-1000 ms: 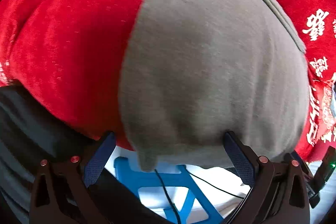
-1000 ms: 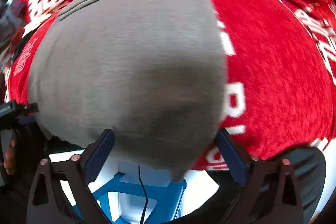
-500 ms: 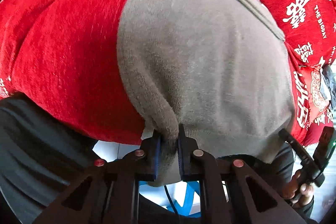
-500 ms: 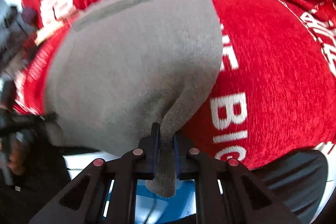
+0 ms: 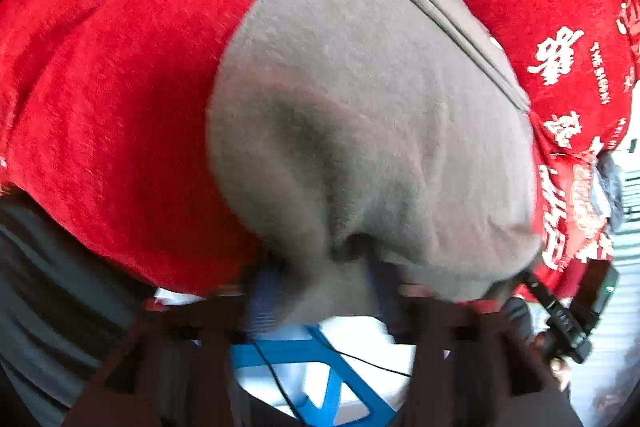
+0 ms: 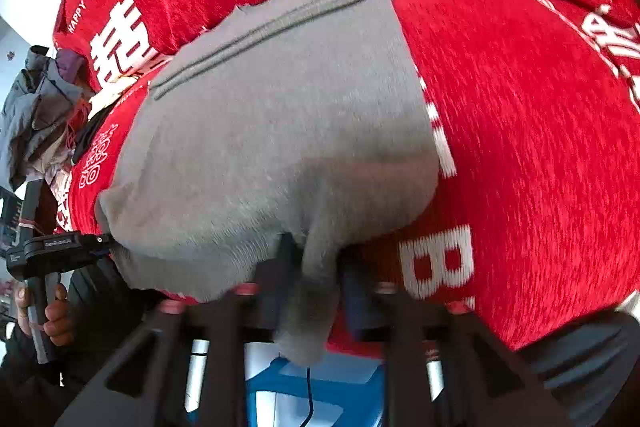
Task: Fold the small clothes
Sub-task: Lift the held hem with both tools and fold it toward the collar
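Observation:
A small grey knit garment (image 5: 372,131) lies on a red cloth with white lettering (image 5: 120,87), its hem band at the far side. My left gripper (image 5: 320,291) has a near corner of the garment between its blurred fingers, with some gap showing. My right gripper (image 6: 316,275) has the other near corner (image 6: 312,307) bunched between its fingers. The garment (image 6: 280,131) and red cloth (image 6: 520,107) also show in the right wrist view, where the left gripper (image 6: 108,241) is seen at the garment's left corner.
A blue plastic stool (image 5: 320,359) with a black cable stands below the table edge. The person's dark trousers (image 5: 48,307) are at the near side. A pile of grey clothes (image 6: 36,115) lies at the far left.
Both grippers went from open around the garment's near edge to shut on its corners. Now both have lifted the pinched corners a little, and the jaws look slightly wider and blurred.

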Tool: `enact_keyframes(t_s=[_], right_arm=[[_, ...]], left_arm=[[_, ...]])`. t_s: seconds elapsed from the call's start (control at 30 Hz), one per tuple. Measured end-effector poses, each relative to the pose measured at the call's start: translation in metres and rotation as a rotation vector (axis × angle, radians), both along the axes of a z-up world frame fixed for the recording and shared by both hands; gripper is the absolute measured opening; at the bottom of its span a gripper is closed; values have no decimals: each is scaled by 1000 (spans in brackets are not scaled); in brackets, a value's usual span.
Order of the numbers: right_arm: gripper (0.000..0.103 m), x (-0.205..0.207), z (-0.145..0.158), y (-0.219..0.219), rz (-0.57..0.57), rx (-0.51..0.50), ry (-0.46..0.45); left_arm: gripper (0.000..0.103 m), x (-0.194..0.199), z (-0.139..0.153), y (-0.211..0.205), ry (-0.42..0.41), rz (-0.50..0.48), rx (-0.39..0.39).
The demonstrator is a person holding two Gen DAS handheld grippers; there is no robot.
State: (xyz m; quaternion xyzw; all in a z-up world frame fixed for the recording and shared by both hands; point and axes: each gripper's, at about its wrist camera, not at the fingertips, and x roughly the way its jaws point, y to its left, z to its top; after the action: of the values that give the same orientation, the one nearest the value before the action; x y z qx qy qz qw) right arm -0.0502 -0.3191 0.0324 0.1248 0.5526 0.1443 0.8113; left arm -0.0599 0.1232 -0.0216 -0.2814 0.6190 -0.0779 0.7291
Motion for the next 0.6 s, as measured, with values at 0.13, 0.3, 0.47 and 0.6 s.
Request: enact_keyframes(t_s=[0.13, 0.3, 0.47, 0.6], right_arm=[[60, -9, -4, 9, 41, -37, -19], [49, -19, -6, 31, 128, -140, -57], [10, -22, -1, 36, 184, -107, -66], [10, -28, 35, 23, 191, 60, -155]], left_arm=[[68, -1, -1, -12, -4, -19, 72], [28, 0, -1, -27, -4, -66, 142], [9, 1, 12, -31, -68, -127, 145], [9, -9, 46, -26, -181, -149, 137]])
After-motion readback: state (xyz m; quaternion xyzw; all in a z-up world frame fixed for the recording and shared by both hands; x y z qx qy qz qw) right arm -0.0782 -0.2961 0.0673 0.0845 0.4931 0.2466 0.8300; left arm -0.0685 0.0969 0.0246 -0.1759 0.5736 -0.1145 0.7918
